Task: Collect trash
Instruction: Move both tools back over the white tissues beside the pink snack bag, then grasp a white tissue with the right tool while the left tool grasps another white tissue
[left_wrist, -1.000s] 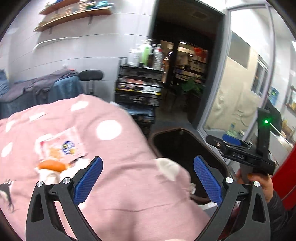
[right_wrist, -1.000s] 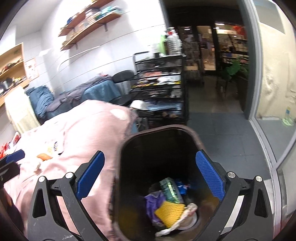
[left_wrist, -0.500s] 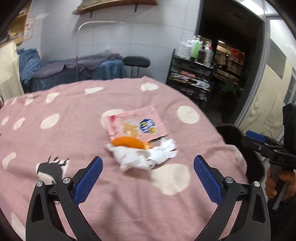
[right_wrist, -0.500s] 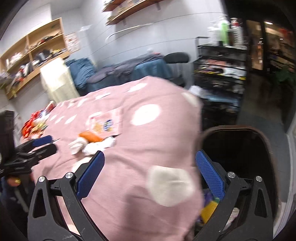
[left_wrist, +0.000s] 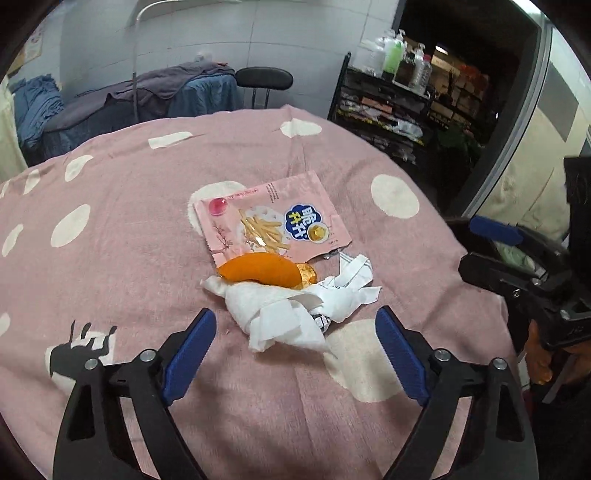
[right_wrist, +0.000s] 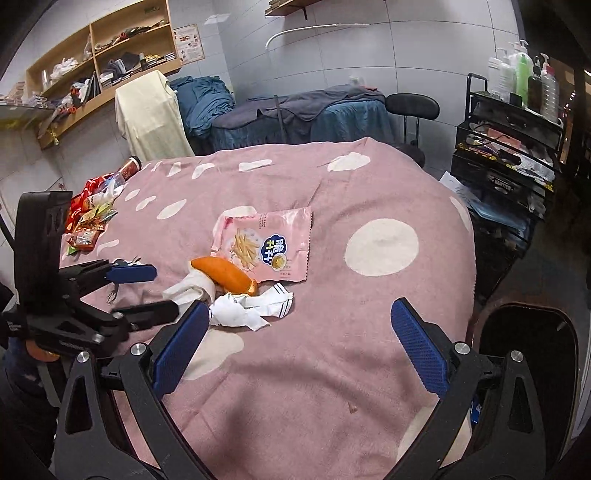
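Snack bag (left_wrist: 273, 225) on blanket (left_wrist: 129, 229), peel (left_wrist: 264, 269) and tissues (left_wrist: 291, 314) before it

Left hand-held gripper (left_wrist: 295, 347) angled downward, jaws just narrowing, nothing between — right hand-held gripper (right_wrist: 295, 343) wide apart, empty.

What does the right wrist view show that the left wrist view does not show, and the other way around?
Only the right wrist view: the wooden wall shelves, a heap of red snack wrappers at the far edge of the bed, the dark trash bin, and the left gripper from the side.

Only the left wrist view: the right gripper and the black animal print on the cover.

Both: the pink spotted bed cover, the pink snack bag, the orange peel-like piece and the crumpled white tissue.
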